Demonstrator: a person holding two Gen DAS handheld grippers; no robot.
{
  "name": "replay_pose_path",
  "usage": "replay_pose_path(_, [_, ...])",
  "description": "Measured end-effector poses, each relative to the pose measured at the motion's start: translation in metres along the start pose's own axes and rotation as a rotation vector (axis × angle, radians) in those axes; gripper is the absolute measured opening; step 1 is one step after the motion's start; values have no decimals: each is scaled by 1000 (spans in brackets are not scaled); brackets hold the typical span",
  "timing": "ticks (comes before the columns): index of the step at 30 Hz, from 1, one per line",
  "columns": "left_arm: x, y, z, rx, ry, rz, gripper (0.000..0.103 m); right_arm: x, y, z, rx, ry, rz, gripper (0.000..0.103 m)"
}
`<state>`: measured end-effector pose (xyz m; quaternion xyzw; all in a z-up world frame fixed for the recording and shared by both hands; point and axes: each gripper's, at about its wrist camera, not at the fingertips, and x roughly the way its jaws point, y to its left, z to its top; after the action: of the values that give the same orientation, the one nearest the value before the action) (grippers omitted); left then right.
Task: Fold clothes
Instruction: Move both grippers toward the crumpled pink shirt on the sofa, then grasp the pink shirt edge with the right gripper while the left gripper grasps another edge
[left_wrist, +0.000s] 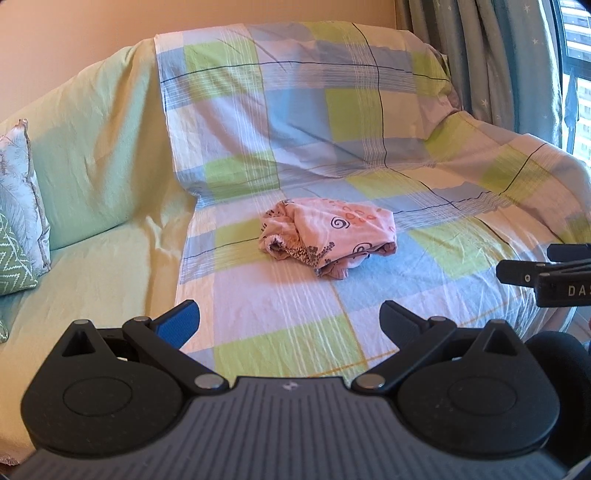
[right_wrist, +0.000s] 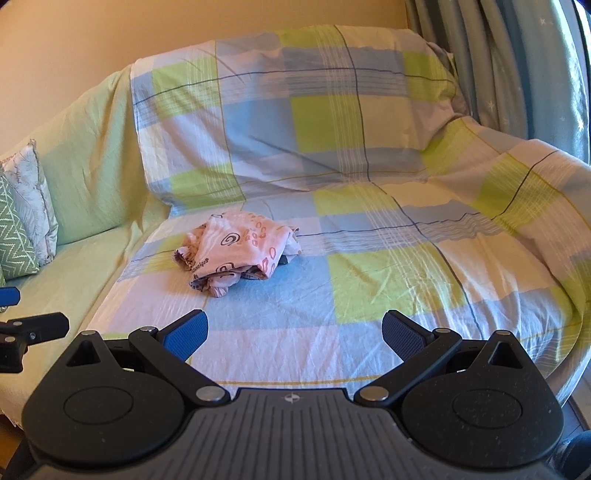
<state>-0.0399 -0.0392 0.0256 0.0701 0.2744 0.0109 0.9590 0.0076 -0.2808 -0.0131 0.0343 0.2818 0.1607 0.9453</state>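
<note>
soft crumpled pink cloth garment (left_wrist: 327, 236) on wrinkled matt checked cotton sheet (left_wrist: 369, 302)

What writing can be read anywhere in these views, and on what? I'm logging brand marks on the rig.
"DAS", cut off by the frame edge: white letters on the black right gripper, seen in the left wrist view.
Small pale emblem on each grey ribbed gripper body: a symbol, no readable letters.
Pink crumpled printed garment: spirals and shapes, no words.

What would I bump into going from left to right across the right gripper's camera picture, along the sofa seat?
Zigzag green cushion → plain green sofa cover → crumpled pink garment → checked sheet → blue-green curtain at the far right, behind the sofa.
</note>
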Motion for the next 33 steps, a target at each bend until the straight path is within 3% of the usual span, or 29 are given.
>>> replay_pose_path(11, [27, -2, 14, 63, -52, -124, 102, -7, -10, 17, -9, 23, -65, 103])
replay_pose_path(16, [48, 11, 15, 99, -90, -156, 102, 12, 7, 26, -15, 43, -76, 103])
replay_pose_path(20, [74, 27, 14, 103, -95, -202, 102, 32, 30, 32, -109, 47, -60, 103])
replay_pose_path(25, [117, 48, 13, 175, -53, -187, 102, 74, 67, 40, -354, 66, -31, 101])
replay_pose_path(28, [143, 61, 13, 227, -4, -164, 102, 105, 94, 40, -585, 76, -12, 86])
replay_pose_path(32, [167, 82, 13, 206, 37, -192, 102, 146, 133, 15, -1049, 66, 5, 62])
replay_pose_path(33, [172, 85, 13, 214, 43, -197, 101, 155, 139, 7, -1148, 64, 9, 60])
